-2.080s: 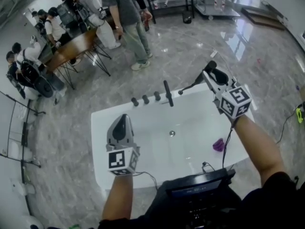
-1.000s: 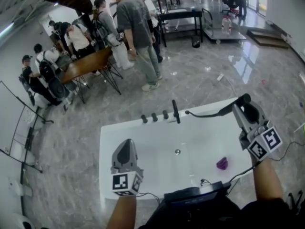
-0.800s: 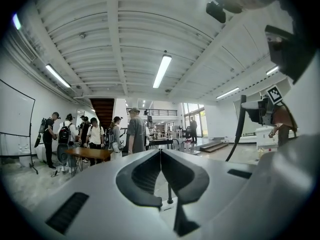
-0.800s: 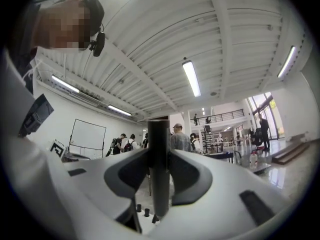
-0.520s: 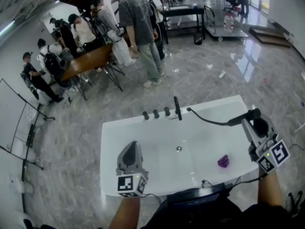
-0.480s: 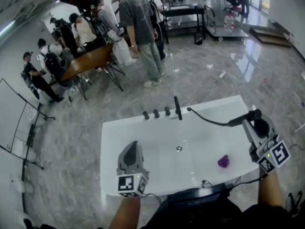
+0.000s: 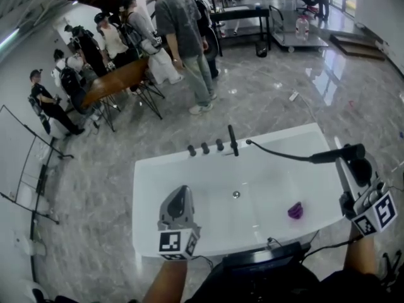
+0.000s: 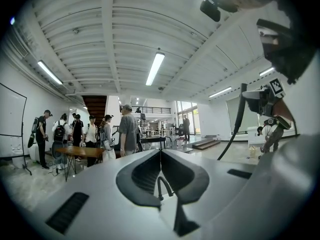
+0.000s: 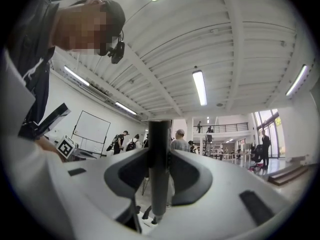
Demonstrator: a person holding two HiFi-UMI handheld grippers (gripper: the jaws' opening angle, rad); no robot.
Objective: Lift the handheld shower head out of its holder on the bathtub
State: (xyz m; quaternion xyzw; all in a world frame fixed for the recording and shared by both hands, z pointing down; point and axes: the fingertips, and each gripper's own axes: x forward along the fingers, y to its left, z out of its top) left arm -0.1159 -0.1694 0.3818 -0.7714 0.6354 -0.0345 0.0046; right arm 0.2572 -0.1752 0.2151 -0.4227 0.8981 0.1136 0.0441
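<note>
Shower head (image 7: 325, 156) clamped in right claw (image 7: 351, 152), square-marker cube (image 7: 377, 212) behind

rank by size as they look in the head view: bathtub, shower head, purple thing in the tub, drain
1. bathtub, by far the largest
2. shower head, though it is held up nearer the camera
3. purple thing
4. drain, a little smaller

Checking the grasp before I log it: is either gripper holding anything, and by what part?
The right gripper clamps the shower head by its dark handle; the left gripper is shut, empty.
</note>
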